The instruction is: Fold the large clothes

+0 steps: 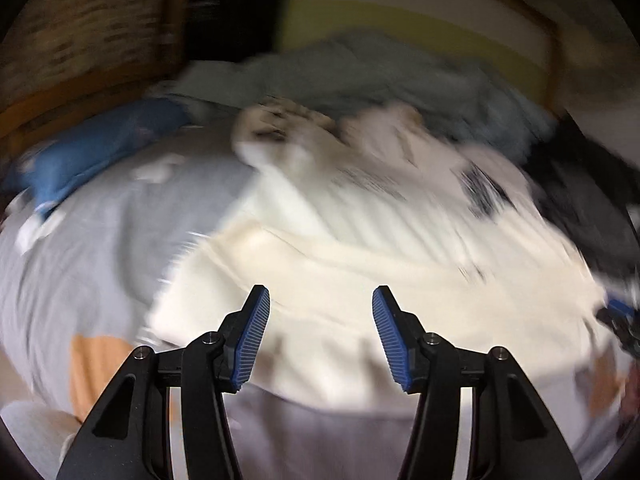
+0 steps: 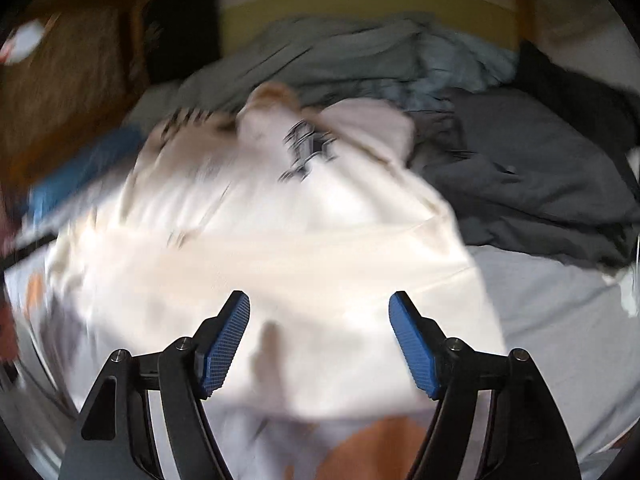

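Cream-white, the large soft cotton garment (image 1: 360, 264) with a dark printed patch (image 2: 306, 148) near its upper part lies spread across the middle of my bed, on the pale grey bedsheet (image 1: 80, 248) with orange shapes; both views are blurred, so its folds and seams are hard to read. My left gripper (image 1: 321, 336) hangs over the garment's near edge, its blue ribbed pads (image 1: 252, 340) standing apart with nothing between them. My right gripper (image 2: 320, 340) hangs over the same near edge further along, its pads wider apart and equally empty. Behind the garment lies a heap of grey-blue clothes (image 1: 360, 76), a dark charcoal garment (image 2: 532, 168) rumpled beside it, and a blue pillow (image 1: 92, 152) against the woven brown headboard (image 1: 88, 24).
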The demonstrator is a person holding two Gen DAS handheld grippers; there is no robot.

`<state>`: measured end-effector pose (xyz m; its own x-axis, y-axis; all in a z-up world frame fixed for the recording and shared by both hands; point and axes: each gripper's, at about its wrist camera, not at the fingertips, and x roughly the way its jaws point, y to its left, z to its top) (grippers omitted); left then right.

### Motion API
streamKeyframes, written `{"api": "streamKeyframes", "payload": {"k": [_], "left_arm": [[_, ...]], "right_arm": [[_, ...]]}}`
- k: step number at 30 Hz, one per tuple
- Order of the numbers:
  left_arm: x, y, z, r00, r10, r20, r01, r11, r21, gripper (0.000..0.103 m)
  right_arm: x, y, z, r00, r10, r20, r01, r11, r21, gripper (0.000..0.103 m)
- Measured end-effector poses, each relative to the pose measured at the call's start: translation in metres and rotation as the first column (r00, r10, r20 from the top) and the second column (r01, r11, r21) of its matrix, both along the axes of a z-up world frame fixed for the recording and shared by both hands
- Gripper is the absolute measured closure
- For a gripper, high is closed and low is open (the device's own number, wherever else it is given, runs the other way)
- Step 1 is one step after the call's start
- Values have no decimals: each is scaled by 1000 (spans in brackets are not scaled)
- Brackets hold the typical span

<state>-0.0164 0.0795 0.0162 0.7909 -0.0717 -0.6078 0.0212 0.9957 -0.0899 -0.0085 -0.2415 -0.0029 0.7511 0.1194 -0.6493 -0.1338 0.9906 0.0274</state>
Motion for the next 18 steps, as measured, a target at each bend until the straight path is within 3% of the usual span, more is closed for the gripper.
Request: {"api": "streamKeyframes", "payload": {"k": [3, 6, 9, 11, 13, 15, 18], "left_arm": [[-2, -37, -14, 974, -204, -94, 212, 973, 88, 49], [-6, -67, -29, 948, -271, -166, 302, 929, 211, 49], [-4, -76, -40, 936, -273, -223, 327, 910, 255, 46], [-4, -77, -44, 930, -269, -250, 333, 903, 269, 35], [-6, -80, -51, 930, -246, -271, 327, 892, 311, 22], [-5, -81, -57, 933, -224, -281, 316, 883, 347, 21], [-5, -70, -57, 937, -200, -288, 292, 899, 325, 20]], "right_arm": [[-12, 26, -10, 990, 125, -62, -127, 991, -30, 29], [-17, 47, -23, 969, 212, -128, -221, 974, -55, 29], [-17, 64, -37, 970, 198, -144, -226, 950, -217, 29], [-12, 66, -47, 971, 169, -168, -212, 936, -282, 29], [-11, 61, -49, 976, 149, -161, -194, 930, -313, 24], [-6, 54, -48, 980, 123, -158, -168, 934, -315, 23], [1, 40, -50, 988, 34, -151, -85, 935, -344, 16]]}}
